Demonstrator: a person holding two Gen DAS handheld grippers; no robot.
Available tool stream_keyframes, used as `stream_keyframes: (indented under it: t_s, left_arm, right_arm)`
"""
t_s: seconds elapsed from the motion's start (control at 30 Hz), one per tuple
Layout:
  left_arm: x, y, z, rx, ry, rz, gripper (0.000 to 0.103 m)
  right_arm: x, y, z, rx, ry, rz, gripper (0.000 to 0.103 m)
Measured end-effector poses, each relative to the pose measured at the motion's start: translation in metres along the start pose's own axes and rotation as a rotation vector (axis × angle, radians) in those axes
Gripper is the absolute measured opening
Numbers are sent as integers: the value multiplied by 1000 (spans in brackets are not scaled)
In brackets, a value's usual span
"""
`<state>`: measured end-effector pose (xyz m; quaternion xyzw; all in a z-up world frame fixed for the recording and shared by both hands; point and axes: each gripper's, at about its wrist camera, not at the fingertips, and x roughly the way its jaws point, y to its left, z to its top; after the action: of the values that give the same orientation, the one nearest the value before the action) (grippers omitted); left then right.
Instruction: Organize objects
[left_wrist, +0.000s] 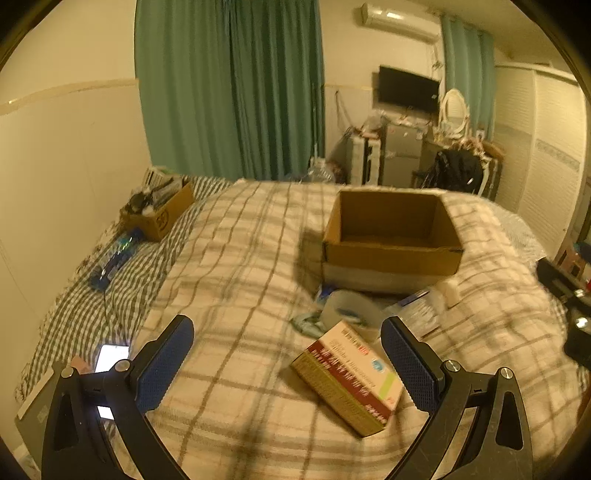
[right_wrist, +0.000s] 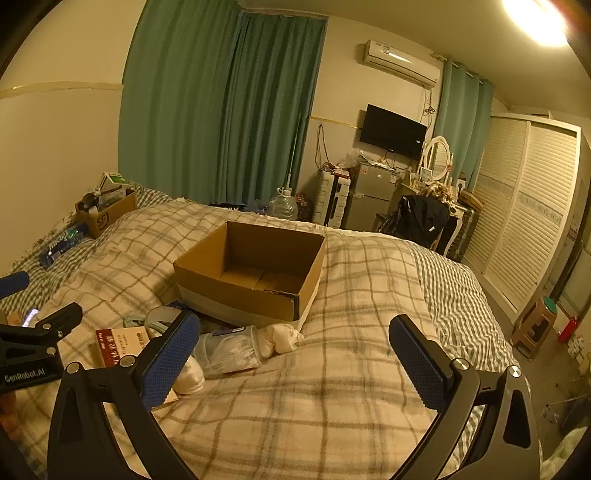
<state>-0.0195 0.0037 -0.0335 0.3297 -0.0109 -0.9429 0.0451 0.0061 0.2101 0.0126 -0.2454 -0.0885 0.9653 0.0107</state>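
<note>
So far nothing had gone into the open cardboard box (right_wrist: 255, 269), which sat empty on the plaid blanket (right_wrist: 332, 387) of the bed. The things to sort lay in a heap just in front of it: a red-and-cream medicine carton (left_wrist: 351, 376), a roll of tape (right_wrist: 162, 321), a clear plastic packet (right_wrist: 229, 350) and a white cloth (right_wrist: 280, 338). The left tool (left_wrist: 288, 365) hung wide open with the carton between its fingers, untouched; the right tool (right_wrist: 295, 365) was equally wide and held nothing. A second, already full box (right_wrist: 107, 214) stood far off by the wall. Nothing blocked the path, though the heap crowded together.
</note>
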Motion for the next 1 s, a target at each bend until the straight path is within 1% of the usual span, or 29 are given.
stream_keyframes:
  t_s: [0.1,0.23,0.33,0.4,0.43,0.53,0.63,0.67,0.7,0.73,0.77,0.8,0.83,0.87,0.9,0.97,1.0]
  left_arm:
    - [18,-2,-6,-1,69,-1,103]
    - [42,-19,-22,33,153,-2,103]
    - [62,-37,-34,68,242,-35,103]
    - [81,-43,-45,80,321,-24,103]
    - [86,-44,-48,73,343,-35,103]
    - [101,-50,-50,65,378,-83,103]
    - [109,-53,-49,45,384,-107,103]
    - [109,-53,-49,43,381,-111,101]
    - [105,-54,-49,42,367,-118,88]
    - [100,-53,-48,37,355,-132,79]
    - [94,-50,-47,11,348,-188,60]
    - [94,-49,-45,-9,357,-236,42]
    - [91,-49,-44,-34,373,-302,35]
    - [88,-48,-44,-44,376,-325,32]
    - [80,-49,-44,-29,353,-310,32]
    - [64,-53,-41,23,284,-249,31]
    - [56,-52,-39,32,250,-233,31]
  right_arm:
    - [10,-4,-4,-2,12,-6,103]
    - [25,-8,-15,-12,39,-32,103]
    - [36,-14,-24,1,66,-27,103]
    - [42,-19,-27,26,84,-11,103]
    - [44,-21,-29,36,90,-4,103]
    - [49,-23,-33,56,101,19,103]
    - [55,-22,-37,52,122,25,103]
    - [56,-21,-37,50,126,28,103]
    - [56,-21,-38,50,127,36,103]
    - [55,-20,-38,51,126,40,103]
    - [54,-19,-39,50,123,43,103]
    - [54,-19,-39,47,121,47,103]
    - [53,-17,-39,43,122,49,103]
    - [54,-16,-38,38,124,48,103]
    - [53,-13,-38,28,126,47,103]
    - [51,-7,-38,8,123,50,103]
    - [50,-5,-38,-1,124,52,103]
